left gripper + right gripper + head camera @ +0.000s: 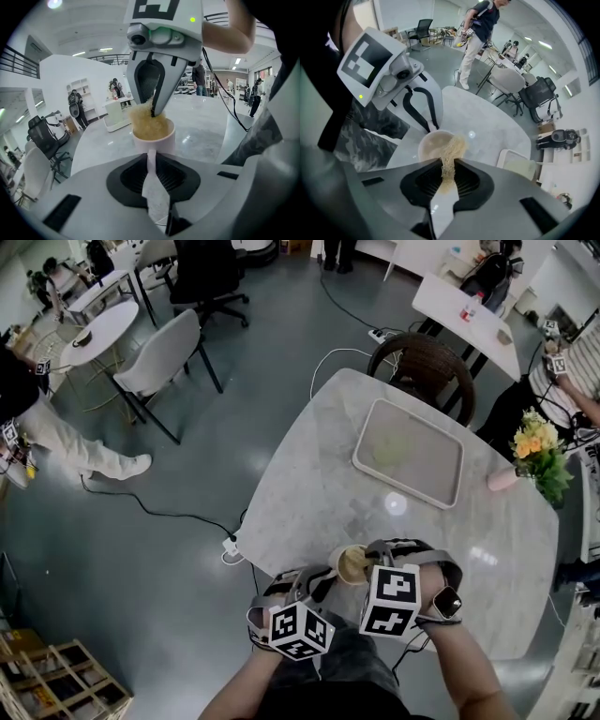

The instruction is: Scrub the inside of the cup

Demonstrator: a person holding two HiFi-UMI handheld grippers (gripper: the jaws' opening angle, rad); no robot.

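A pale cup [352,563] hangs over the near edge of the marble table [319,493]. My left gripper [323,583] is shut on the cup's handle [151,157], which runs between the jaws in the left gripper view. My right gripper [364,568] points down from above and is shut on a yellowish fibrous scrubbing pad [449,161]. The pad [147,123] fills the cup's mouth and spills over its rim. In the right gripper view the cup [432,144] lies just beyond the jaws, with the left gripper [423,115] behind it. The cup's bottom is hidden by the pad.
A white tray [410,452] lies on the far half of the table. Yellow flowers [541,451] and a pink object [502,480] stand at the right edge. A dark wicker chair [422,367] sits behind the table. Cables run over the floor [169,512] at left.
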